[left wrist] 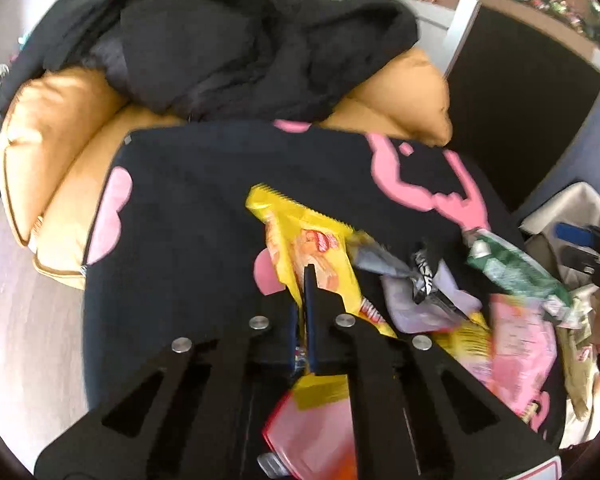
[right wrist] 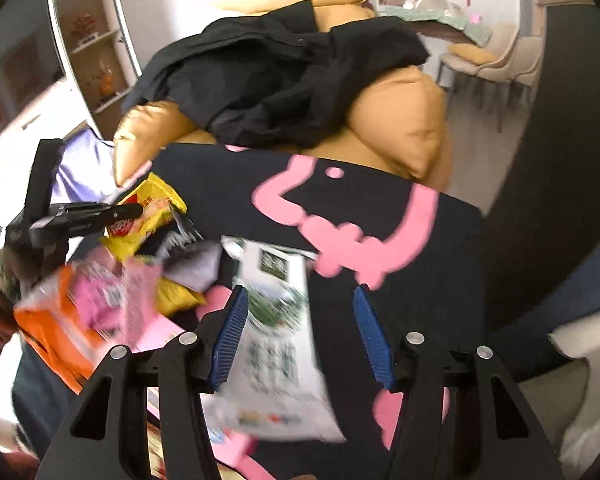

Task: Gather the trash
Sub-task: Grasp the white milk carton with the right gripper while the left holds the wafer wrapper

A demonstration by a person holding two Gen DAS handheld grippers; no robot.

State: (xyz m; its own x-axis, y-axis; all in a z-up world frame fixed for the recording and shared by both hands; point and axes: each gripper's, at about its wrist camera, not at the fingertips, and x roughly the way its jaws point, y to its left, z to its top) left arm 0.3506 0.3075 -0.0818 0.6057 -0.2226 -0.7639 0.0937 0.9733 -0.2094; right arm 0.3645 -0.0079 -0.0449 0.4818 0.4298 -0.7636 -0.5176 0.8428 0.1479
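The left tool (left wrist: 305,280) is clamped on a yellow wrapper (left wrist: 300,236), its pads pinching the foil near the middle. That wrapper lies at the near left of a heap of trash on a black blanket (left wrist: 188,208) with pink shapes. Just beside it on the right sit a grey-and-black packet (left wrist: 416,276), a pink packet (left wrist: 520,332) and a green-and-white wrapper (left wrist: 512,264).

The right tool (right wrist: 300,300) stands wide open over the white-and-green wrapper (right wrist: 280,320); its left pad looks close to the wrapper's edge, but blur hides whether they touch, and the right pad is well clear. To its left lie a pink-and-orange packet (right wrist: 80,308) and the yellow wrapper (right wrist: 148,216), with the left tool (right wrist: 128,212) on it.

Beyond the blanket is a tan sofa (left wrist: 56,128), with dark clothes (left wrist: 228,48) piled on its cushions.
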